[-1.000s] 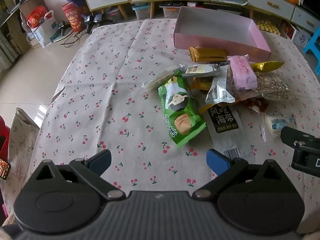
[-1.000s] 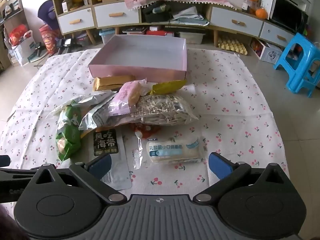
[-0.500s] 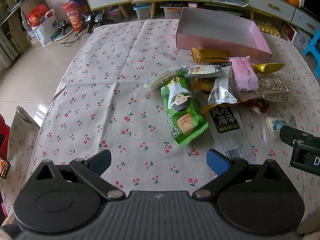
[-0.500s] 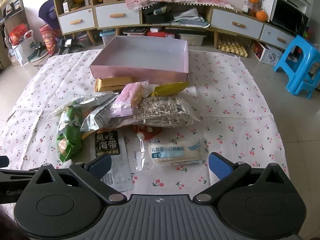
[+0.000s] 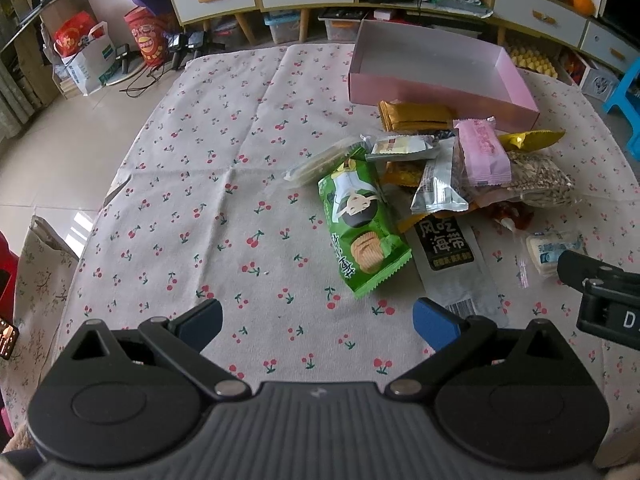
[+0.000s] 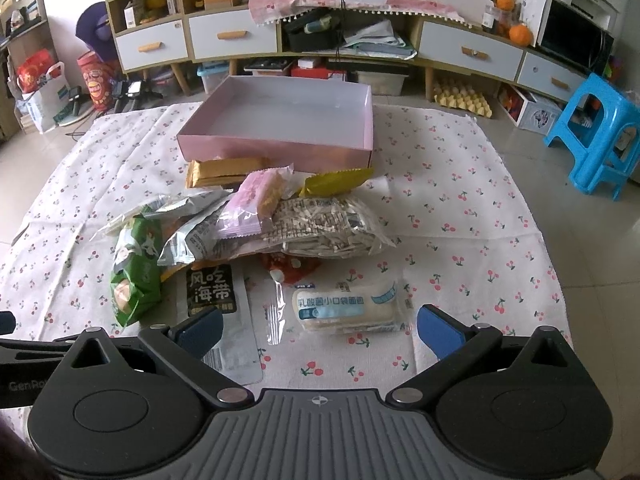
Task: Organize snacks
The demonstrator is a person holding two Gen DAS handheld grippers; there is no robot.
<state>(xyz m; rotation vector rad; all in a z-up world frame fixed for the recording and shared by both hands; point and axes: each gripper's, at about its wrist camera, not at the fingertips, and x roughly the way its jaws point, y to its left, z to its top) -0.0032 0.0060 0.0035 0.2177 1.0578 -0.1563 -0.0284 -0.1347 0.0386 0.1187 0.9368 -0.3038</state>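
A pile of snack packets lies on the cherry-print cloth in front of an empty pink box [image 6: 288, 120], also in the left wrist view [image 5: 436, 68]. It holds a green biscuit bag [image 5: 360, 224], a black seaweed packet [image 5: 444, 240], a pink wafer pack [image 6: 252, 204], a bag of sunflower seeds [image 6: 324, 224] and a gold bar pack [image 6: 220, 172]. A white bread bun pack [image 6: 348, 308] lies just ahead of my open, empty right gripper [image 6: 320, 328]. My left gripper [image 5: 318, 322] is open and empty, near the green bag's lower end.
A low cabinet with drawers [image 6: 232, 36] runs along the back wall. A blue stool [image 6: 596, 136] stands at the right. Bags [image 5: 84, 52] sit on the floor at the left. The right gripper's body shows at the right edge of the left wrist view [image 5: 600, 296].
Both grippers have drawn back and risen slightly, so the snack pile sits a little farther ahead. Both stay open; no snack has moved.
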